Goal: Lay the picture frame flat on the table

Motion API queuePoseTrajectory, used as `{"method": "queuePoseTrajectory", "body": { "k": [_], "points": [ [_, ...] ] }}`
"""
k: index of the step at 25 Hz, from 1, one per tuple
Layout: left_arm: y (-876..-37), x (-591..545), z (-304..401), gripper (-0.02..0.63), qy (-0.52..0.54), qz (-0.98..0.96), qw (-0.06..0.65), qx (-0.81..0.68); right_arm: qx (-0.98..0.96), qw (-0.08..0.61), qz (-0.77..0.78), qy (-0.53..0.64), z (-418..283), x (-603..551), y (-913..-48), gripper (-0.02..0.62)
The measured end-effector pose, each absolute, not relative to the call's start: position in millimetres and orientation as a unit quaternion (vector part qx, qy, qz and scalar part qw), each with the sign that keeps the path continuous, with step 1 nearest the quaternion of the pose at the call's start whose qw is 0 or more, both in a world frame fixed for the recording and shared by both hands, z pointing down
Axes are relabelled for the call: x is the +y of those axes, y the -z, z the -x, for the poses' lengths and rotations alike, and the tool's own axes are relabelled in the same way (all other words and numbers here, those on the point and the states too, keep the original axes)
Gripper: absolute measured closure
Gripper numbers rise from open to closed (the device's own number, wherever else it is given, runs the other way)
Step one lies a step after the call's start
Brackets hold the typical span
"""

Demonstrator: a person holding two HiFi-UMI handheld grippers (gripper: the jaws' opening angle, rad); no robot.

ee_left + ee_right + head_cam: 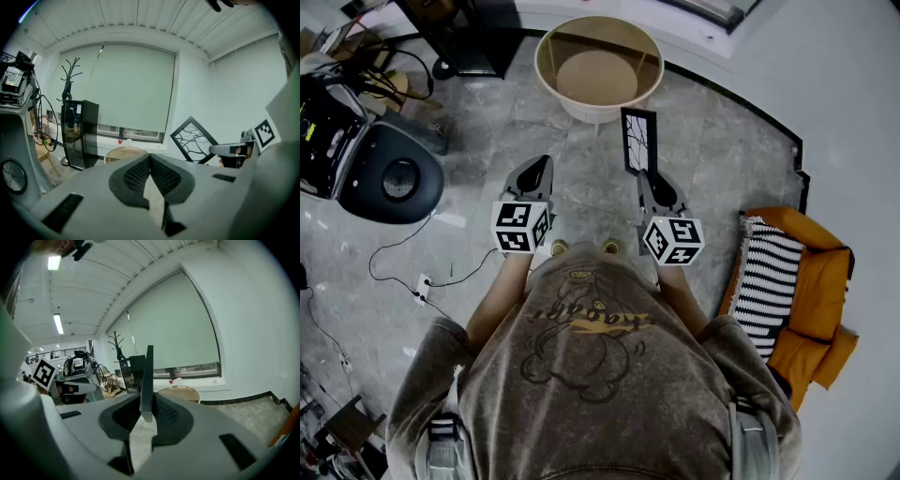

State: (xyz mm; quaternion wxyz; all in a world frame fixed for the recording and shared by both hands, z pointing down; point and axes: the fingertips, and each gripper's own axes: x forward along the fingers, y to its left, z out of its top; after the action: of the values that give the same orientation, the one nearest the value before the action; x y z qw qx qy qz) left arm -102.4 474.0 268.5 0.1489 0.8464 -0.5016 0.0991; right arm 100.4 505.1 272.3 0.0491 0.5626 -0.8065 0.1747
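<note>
The picture frame (638,141), black with a bare-branch picture, stands upright in the air in front of the round wooden table (598,77). My right gripper (645,180) is shut on its lower edge. In the right gripper view the picture frame (148,376) rises edge-on from between the pads of the right gripper (146,409). My left gripper (542,165) is level with it on the left, with nothing held. In the left gripper view the left gripper (150,158) has its pads touching, and the picture frame (193,140) shows tilted at the right.
A black round machine (389,174) and loose cables (422,277) lie on the floor at the left. An orange chair (811,300) with a striped cushion (769,281) stands at the right. A dark cabinet (78,133) and a coat stand (69,79) are beyond the table (125,151).
</note>
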Motion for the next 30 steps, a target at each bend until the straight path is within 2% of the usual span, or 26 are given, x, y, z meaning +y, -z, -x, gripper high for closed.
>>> {"method": "queuePoseTrajectory", "body": {
  "k": [13, 30],
  "points": [
    [-266.7, 480.5, 111.3, 0.589, -0.1, -0.855, 0.147, -0.488, -0.803, 0.044, -0.569, -0.17, -87.8, 510.5, -265.6, 0.514],
    [-275.9, 486.6, 145.1, 0.589, -0.108, -0.88, 0.144, -0.44, -0.779, 0.034, -0.598, -0.187, -37.5, 541.2, -281.4, 0.514]
  ]
}}
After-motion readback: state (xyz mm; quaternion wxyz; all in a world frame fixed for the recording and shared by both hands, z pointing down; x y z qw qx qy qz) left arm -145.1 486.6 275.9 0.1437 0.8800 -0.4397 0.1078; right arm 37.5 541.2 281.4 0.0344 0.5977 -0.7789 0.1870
